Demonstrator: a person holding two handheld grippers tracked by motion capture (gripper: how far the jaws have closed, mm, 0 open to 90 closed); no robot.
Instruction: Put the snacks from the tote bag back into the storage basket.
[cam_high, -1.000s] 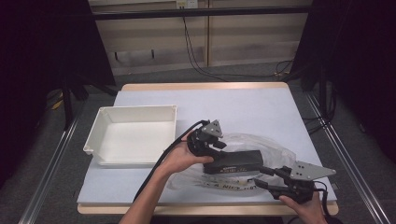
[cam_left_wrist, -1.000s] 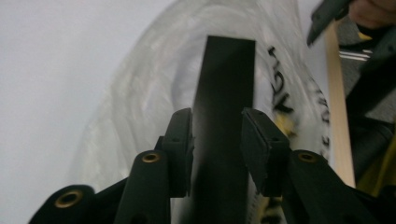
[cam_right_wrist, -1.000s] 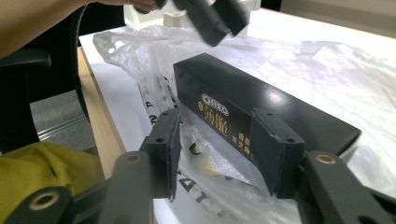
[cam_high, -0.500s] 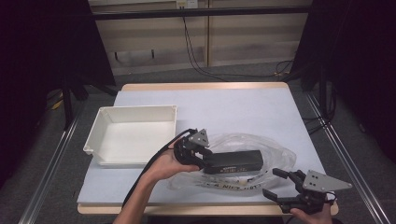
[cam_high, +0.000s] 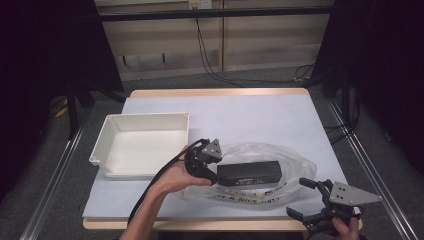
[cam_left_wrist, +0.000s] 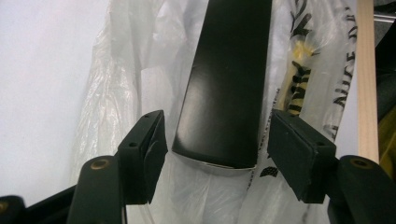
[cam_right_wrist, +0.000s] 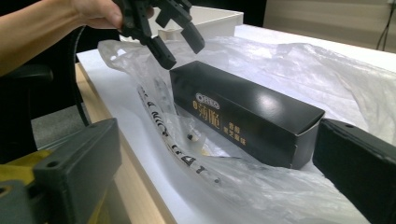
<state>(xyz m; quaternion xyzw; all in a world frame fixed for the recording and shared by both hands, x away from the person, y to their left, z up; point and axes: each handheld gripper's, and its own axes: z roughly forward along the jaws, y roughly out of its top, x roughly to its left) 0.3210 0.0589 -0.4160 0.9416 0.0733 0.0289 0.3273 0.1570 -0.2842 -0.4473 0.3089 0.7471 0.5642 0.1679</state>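
- The black box (cam_right_wrist: 243, 119), centre of the right gripper view, looks like smooth cardboard with a slight sheen.
- The plastic bag (cam_high: 292, 157) under it is thin, clear, crinkled and glossy.
- The tray (cam_high: 142, 145), left of centre in the high view, is matt white plastic.
- The table (cam_high: 250, 115) has a smooth, matt pale top and a light wooden edge.
- The left hand-held gripper (cam_left_wrist: 212, 154) has matt black pads.

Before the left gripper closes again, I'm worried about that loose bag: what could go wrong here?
The black box lies on the crumpled clear plastic bag. The left gripper, whose jaws have just been opening, straddles the box end with film bunched beside its pads, so a close could pinch plastic and slip. The box sits toward the table's front edge; dragging the bag could carry it off. The right gripper stands open beyond the bag, steadying nothing.
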